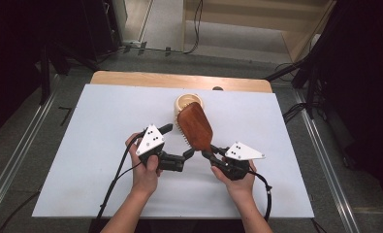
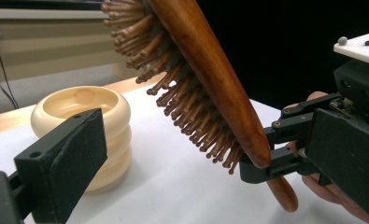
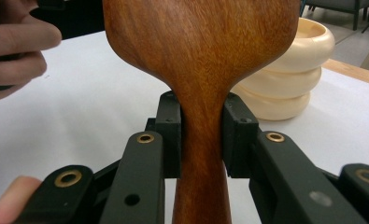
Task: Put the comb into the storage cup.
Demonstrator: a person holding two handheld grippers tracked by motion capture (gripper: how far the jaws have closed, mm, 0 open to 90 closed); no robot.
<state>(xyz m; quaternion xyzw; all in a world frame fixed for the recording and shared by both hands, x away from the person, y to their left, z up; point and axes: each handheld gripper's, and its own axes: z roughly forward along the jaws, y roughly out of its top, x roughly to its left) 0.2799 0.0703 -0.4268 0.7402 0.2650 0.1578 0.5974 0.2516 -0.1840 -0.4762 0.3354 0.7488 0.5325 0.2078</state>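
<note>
Right gripper point(image 3: 202, 140) clamps the wooden hairbrush point(image 1: 195, 125) at its handle neck, tilting the head over the cream ribbed cup point(image 2: 86, 133) beyond, bristles facing the left gripper point(image 1: 188, 154), jaws apart, empty, perhaps to receive it.

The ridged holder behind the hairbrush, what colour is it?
Cream holder, clearest in the left gripper view.

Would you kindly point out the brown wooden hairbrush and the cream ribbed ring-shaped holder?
brown wooden hairbrush point(image 1: 195, 125), high view, smooth back of the head.
cream ribbed ring-shaped holder point(image 2: 114, 122), left gripper view, outer wall.
</note>
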